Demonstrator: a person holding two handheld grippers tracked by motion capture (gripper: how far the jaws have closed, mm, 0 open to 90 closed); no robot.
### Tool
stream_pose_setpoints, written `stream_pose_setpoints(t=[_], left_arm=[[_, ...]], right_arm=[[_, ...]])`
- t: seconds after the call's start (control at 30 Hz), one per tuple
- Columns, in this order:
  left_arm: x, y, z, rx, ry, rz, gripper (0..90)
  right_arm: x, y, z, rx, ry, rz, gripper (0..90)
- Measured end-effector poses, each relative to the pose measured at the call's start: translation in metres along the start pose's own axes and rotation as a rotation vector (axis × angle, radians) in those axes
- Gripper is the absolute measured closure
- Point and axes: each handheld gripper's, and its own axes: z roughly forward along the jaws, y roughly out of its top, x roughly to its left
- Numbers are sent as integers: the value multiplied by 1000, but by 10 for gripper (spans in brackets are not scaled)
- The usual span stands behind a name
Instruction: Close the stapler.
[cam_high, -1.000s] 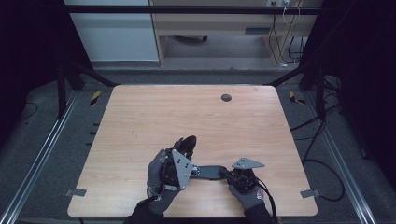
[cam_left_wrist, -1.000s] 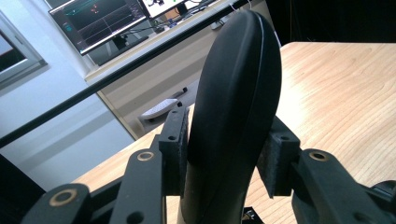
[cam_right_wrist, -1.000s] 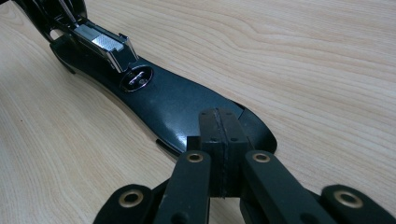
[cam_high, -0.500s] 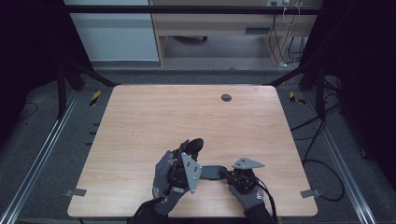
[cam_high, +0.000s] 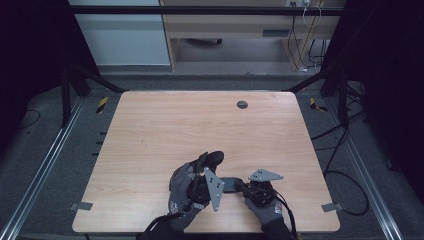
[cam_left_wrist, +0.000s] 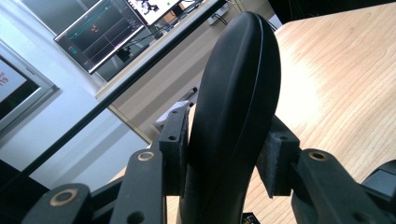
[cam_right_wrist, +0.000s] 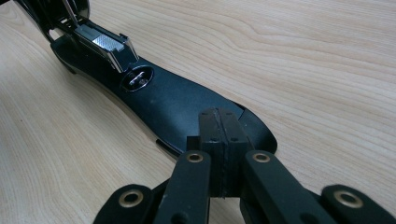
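Left gripper (cam_left_wrist: 224, 172) pinching stapler lid (cam_left_wrist: 233, 107), right gripper (cam_right_wrist: 219, 140) (jaws pressed together) on stapler base (cam_right_wrist: 159, 100), metal magazine (cam_right_wrist: 105, 44) visible.

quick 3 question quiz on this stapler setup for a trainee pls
1. True or false: the right tool has its jaws wide open.
2. What does the left tool clamp? A the stapler's raised top arm; B a cable; C the table edge.
3. Which stapler part lies flat under the right tool's tip?
Key: 1 false, they are shut together. 2 A. 3 the base.
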Motion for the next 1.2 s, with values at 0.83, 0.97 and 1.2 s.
stream_pose_setpoints(t=[0.83, 0.97, 1.2], left_arm=[[-28, -2, 9, 24, -34, 132, 560], [-32, -3, 10, 28, -42, 151, 554], [-39, -4, 12, 37, -61, 179, 543]], right_arm=[[-1, 0, -1, 1, -1, 1, 900], [-1, 0, -1, 1, 0, 1, 900], [-2, 0, -4, -8, -8, 3, 900]])
